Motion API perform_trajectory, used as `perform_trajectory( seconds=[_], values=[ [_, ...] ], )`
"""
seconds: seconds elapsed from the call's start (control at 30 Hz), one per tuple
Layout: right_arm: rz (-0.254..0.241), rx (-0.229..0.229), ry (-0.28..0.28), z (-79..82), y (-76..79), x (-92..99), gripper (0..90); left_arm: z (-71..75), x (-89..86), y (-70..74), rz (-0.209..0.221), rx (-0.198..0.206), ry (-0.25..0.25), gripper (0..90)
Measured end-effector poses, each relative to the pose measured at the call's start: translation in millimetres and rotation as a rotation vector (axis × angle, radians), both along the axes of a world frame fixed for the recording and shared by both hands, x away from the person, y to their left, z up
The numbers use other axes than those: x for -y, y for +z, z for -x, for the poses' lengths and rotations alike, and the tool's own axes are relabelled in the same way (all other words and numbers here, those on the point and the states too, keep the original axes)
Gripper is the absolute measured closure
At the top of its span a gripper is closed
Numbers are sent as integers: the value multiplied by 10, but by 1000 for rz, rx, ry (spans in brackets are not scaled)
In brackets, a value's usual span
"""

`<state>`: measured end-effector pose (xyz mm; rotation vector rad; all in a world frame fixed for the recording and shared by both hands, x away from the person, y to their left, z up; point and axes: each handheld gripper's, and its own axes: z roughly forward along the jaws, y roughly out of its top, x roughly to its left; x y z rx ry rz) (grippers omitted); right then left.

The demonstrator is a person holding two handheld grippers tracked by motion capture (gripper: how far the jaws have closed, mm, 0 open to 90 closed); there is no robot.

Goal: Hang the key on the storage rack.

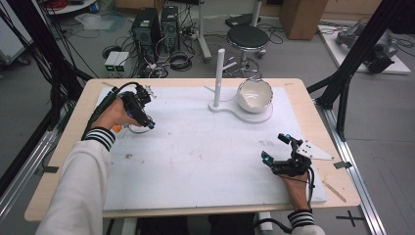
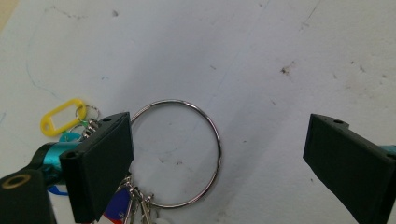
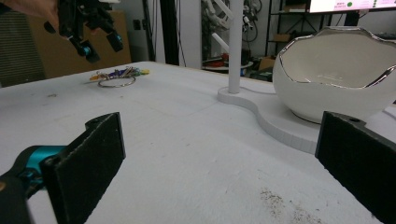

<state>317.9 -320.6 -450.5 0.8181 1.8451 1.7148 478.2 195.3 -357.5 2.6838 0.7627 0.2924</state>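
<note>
The left gripper [image 1: 147, 117] hangs spread above the key ring [image 2: 175, 154], touching nothing; its near jaw hides the keys' tags. The right gripper [image 1: 276, 147] rests wide open on the white mat [image 1: 195, 161]. The egg-shaped bowl's [image 1: 254, 95] inside looks bare

The left gripper [image 1: 145, 117] is held open, jaws angled down, above the key ring [image 2: 180, 153]; the right gripper [image 1: 275, 148] is rested open, well apart from it.

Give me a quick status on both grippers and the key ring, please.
Left gripper open, poised over key ring, not gripping. Right gripper open, idle at table's near right. Ring flat on white mat, tags attached; nothing in the way.
</note>
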Motion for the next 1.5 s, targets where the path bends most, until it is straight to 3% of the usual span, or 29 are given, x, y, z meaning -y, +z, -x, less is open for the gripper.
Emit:
perform_trajectory(
  seconds=[0.27, 0.57, 1.5],
  values=[
    [-1, -1, 0, 0, 0, 0, 10, -41, 34, -122, -77, -43, 2, 135],
    [2, -1, 0, 0, 0, 1, 10, -63, 51, -218, -130, -75, 20, 219],
    [0, 0, -1, 0, 0, -1, 10, -111, 87, -374, -206, -150, 66, 552]
  ],
)
